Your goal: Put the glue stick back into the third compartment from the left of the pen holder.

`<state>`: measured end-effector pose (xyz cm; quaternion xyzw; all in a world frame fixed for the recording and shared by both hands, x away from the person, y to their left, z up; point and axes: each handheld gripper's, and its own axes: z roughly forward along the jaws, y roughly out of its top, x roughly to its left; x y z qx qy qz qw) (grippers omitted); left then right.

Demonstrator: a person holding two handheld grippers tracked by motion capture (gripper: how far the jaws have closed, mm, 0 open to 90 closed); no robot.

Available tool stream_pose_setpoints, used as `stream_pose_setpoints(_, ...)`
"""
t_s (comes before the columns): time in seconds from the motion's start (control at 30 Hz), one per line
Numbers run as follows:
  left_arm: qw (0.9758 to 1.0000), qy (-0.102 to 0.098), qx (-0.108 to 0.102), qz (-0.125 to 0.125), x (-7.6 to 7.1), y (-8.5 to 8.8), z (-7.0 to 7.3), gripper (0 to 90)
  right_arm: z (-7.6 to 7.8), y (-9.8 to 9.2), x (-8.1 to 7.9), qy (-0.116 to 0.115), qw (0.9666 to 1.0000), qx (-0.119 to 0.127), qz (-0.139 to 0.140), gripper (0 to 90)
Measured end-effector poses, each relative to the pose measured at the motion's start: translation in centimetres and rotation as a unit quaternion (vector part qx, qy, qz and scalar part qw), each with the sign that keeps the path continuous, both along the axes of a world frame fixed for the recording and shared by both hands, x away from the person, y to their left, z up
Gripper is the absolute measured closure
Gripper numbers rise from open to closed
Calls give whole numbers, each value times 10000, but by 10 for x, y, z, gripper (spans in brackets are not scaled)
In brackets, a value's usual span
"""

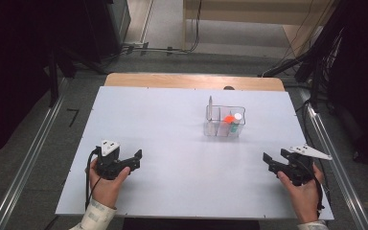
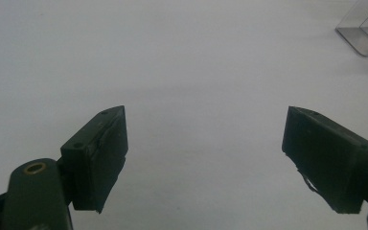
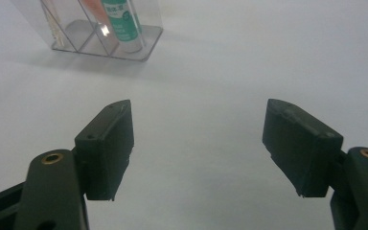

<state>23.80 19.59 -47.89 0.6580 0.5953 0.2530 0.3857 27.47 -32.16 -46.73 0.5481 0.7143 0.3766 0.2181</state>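
A clear plastic organiser (image 1: 224, 122) with upright dividers stands on the white table (image 1: 172, 143), right of centre. In it are an orange-capped item (image 1: 228, 119), a white-capped green tube (image 1: 235, 123) and a thin grey pen (image 1: 210, 108). The right gripper view has the organiser (image 3: 100, 38) at top left, with the green tube (image 3: 120, 24) inside. My left gripper (image 1: 135, 158) sits low at the table's left, held in a hand, jaws open and empty (image 2: 206, 158). My right gripper (image 1: 271, 162) is at the right front, also open with nothing between its jaws (image 3: 199, 148).
The organiser's corner (image 2: 364, 33) appears at the top right of the left gripper view. Metal rails (image 1: 28, 158) run along both sides of the table. Dark equipment and cables (image 1: 163, 48) lie on the floor beyond the far edge.
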Motion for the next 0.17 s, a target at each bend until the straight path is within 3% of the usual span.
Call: stream_pose_setpoints(0.17, 10000, -10, 61, 46, -1, 3, -1, 156, -1, -3, -1, 1, 10000, -56, -59, 245)
